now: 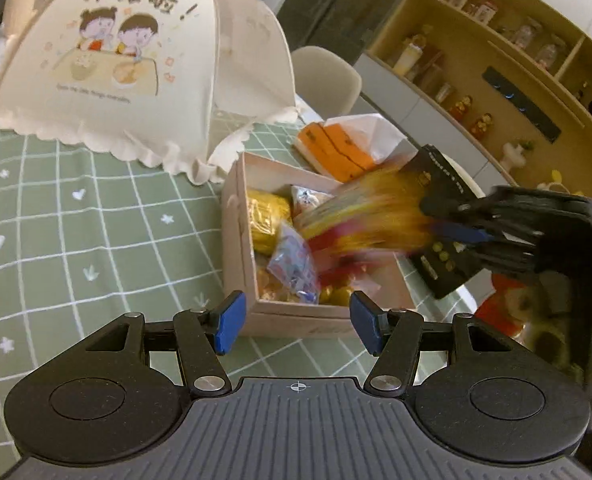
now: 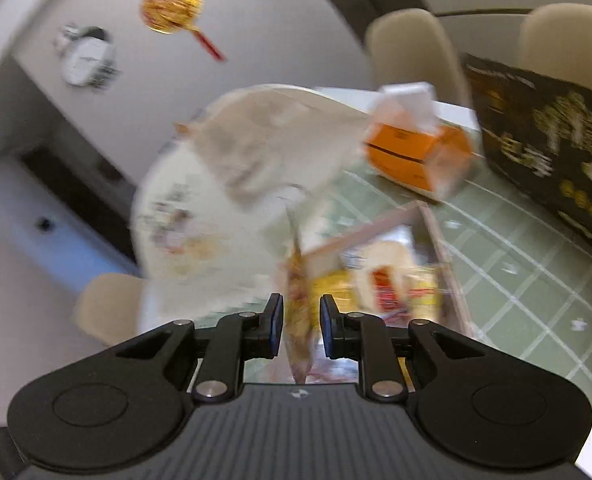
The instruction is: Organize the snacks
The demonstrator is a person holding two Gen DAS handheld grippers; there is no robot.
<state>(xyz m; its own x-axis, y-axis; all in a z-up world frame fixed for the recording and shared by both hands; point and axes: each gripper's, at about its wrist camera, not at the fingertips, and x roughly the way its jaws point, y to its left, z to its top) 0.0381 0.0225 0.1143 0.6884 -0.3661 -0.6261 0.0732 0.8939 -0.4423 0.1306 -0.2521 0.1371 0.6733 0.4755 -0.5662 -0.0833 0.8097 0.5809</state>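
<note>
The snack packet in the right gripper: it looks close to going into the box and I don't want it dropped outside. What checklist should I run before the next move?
1. Packet held: the yellow snack packet sits between the right gripper fingers; firm contact on both pads: cannot tell, blurred.
2. Packet over the wooden box: ok in the left wrist view.
3. Room in the box: not ok, the gold packets and others fill most of it.
4. Left gripper clear: ok, open, empty, near the box's front wall.
5. Black bag out of the path: ok, beside the box.
</note>
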